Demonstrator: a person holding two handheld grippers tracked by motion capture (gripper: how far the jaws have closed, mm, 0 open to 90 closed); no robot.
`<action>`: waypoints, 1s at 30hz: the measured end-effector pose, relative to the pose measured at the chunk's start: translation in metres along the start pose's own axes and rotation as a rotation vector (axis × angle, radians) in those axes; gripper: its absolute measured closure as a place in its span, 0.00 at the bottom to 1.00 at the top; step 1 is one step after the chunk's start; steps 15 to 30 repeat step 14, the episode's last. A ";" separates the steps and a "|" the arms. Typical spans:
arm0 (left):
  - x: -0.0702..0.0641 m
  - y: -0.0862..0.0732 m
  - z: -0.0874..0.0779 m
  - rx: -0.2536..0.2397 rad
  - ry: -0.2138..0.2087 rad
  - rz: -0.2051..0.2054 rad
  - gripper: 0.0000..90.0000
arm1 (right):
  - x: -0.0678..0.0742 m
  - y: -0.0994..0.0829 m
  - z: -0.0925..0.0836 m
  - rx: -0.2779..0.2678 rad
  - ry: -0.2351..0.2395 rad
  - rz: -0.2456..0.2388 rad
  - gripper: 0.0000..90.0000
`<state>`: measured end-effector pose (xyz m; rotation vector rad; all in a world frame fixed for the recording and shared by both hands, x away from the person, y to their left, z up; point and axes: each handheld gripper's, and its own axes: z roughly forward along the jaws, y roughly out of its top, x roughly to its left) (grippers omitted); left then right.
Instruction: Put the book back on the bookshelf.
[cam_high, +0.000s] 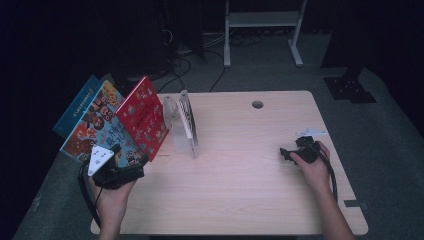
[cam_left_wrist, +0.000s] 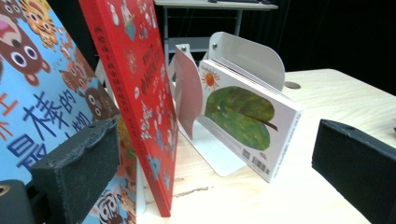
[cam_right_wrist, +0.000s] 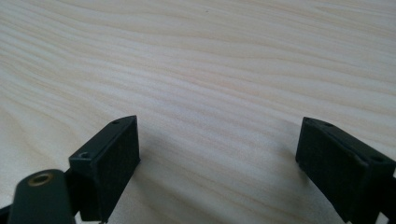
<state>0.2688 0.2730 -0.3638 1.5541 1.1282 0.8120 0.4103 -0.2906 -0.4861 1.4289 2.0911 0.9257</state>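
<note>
While left hand-held gripper (cam_left_wrist: 215, 172) stands spread wide, nothing sits between its jaws; no pad presses on anything. Red book (cam_left_wrist: 140, 93) leans just ahead of it, bottom edge on table (cam_left_wrist: 327, 107), resting against blue book (cam_left_wrist: 37, 102). Leaf-cover book (cam_left_wrist: 243, 121) tilts in white bookend (cam_left_wrist: 252, 56) beside it. Right hand-held gripper (cam_right_wrist: 217, 163), also spread apart, empty, lies low over bare table, well apart from books.
</note>
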 end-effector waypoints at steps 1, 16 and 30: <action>-0.001 -0.001 0.000 0.000 -0.002 -0.003 0.00 | 0.000 0.000 0.000 0.000 0.000 0.000 0.14; -0.005 -0.001 -0.001 -0.005 -0.025 -0.004 0.00 | 0.000 0.000 0.000 0.000 0.000 0.000 0.14; -0.005 -0.001 -0.001 -0.005 -0.025 -0.004 0.00 | 0.000 0.000 0.000 0.000 0.000 0.000 0.14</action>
